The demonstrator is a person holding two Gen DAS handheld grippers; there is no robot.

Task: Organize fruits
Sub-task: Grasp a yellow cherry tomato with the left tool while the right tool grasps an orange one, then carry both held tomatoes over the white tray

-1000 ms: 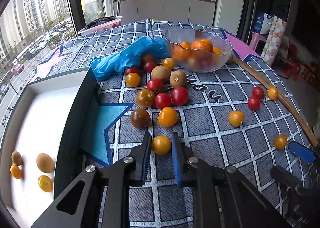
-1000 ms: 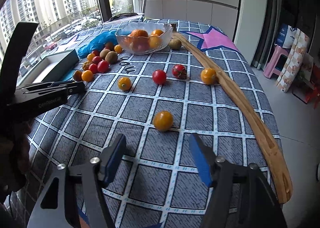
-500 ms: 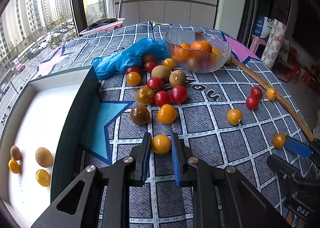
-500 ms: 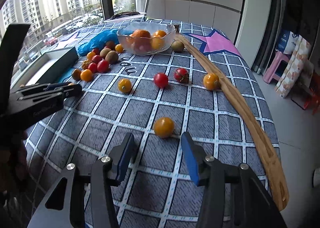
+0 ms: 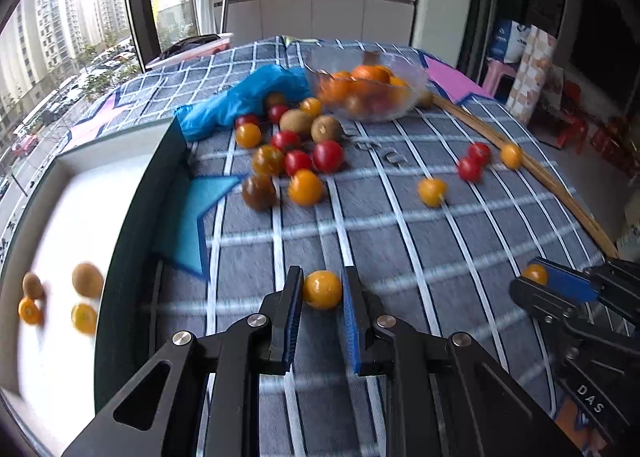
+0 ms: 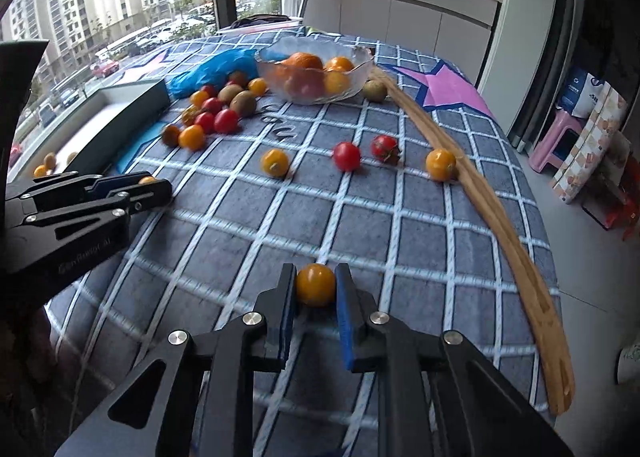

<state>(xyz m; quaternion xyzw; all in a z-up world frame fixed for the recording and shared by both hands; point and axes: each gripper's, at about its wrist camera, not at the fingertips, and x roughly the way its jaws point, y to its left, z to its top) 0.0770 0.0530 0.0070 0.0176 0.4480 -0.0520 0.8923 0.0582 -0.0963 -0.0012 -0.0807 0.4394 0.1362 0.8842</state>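
Note:
My left gripper (image 5: pixel 321 289) is shut on a yellow cherry tomato (image 5: pixel 322 289) and holds it above the checked cloth, right of the white tray (image 5: pixel 60 217). The tray holds two kiwis and two orange tomatoes. My right gripper (image 6: pixel 316 284) is shut on another yellow tomato (image 6: pixel 315 284) near the table's front; it also shows in the left wrist view (image 5: pixel 560 289). A cluster of red, orange and dark tomatoes and kiwis (image 5: pixel 296 153) lies beside the tray. A glass bowl (image 6: pixel 316 73) holds oranges.
A blue plastic bag (image 5: pixel 244 101) lies behind the cluster. A curved wooden strip (image 6: pixel 488 213) runs along the table's right edge. Loose tomatoes (image 6: pixel 346 156) lie mid-table; a kiwi (image 6: pixel 374 91) sits beside the bowl. A pink stool (image 6: pixel 560 137) stands on the floor.
My right gripper moved forward and closed on the yellow tomato. My left gripper pulled back from the cluster with its tomato still held.

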